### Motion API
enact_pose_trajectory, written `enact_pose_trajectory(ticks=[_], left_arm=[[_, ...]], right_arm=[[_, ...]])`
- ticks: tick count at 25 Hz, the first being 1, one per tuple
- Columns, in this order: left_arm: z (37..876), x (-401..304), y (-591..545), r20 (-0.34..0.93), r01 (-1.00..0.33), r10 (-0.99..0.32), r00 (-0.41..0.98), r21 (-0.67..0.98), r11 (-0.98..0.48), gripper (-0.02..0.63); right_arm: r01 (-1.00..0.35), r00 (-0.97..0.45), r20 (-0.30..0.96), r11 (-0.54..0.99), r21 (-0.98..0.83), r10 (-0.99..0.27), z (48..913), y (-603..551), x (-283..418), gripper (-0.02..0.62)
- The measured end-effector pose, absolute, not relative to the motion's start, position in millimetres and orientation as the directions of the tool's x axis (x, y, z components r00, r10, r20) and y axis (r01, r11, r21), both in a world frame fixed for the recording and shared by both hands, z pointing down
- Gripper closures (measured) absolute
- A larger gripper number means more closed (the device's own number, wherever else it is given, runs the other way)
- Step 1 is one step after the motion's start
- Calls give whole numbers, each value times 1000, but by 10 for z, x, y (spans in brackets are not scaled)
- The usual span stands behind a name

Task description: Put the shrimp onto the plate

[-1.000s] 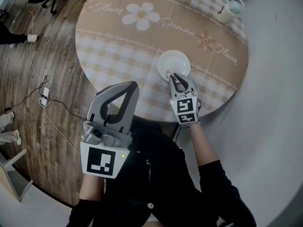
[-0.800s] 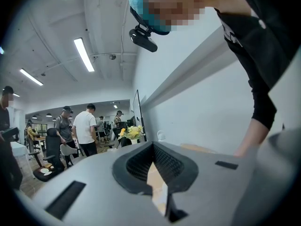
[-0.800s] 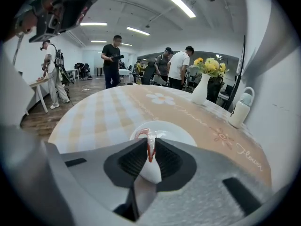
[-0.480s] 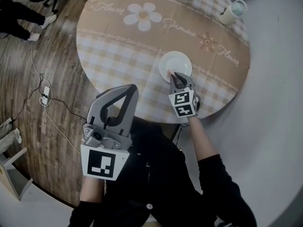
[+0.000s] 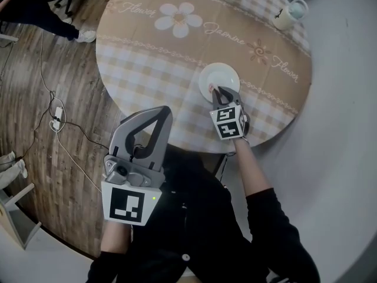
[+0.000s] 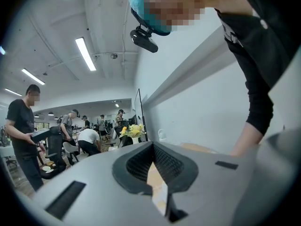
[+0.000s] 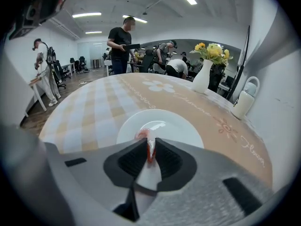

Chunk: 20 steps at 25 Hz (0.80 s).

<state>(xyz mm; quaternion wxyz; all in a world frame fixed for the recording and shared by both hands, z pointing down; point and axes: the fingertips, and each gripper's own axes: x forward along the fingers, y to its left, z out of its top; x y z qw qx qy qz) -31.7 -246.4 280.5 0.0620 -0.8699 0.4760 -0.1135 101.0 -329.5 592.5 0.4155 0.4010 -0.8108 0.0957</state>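
My right claw (image 5: 216,91) clamped the shrimp (image 7: 149,147) just over the plate's (image 5: 228,72) 7 o'clock side; my left claw (image 5: 163,110) hung closed, empty, by the surface's (image 5: 147,58) edge. I judged it best to nudge toward centre, dip low, then part gently

The left hand-held gripper (image 5: 164,111) hangs by the torso, jaws together. The right hand-held gripper (image 5: 217,91), arm outstretched, pinches the shrimp (image 7: 149,149).

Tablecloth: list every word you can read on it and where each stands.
"Flower": on the round beige checked tablecloth, left of its white daisy print.
"Jasmine": same cloth, right of the daisy.
"Flower": same cloth, near its right edge.
Nothing else on it can be read.
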Motion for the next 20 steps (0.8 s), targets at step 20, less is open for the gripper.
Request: enact_pose_trajectory(ticks=[20], left_arm=[[2801, -284, -2401, 136, -803, -833, 537, -221, -554, 604]], right_arm=[[-803, -364, 724, 591, 75, -586, 5857, -3289, 1035, 539]])
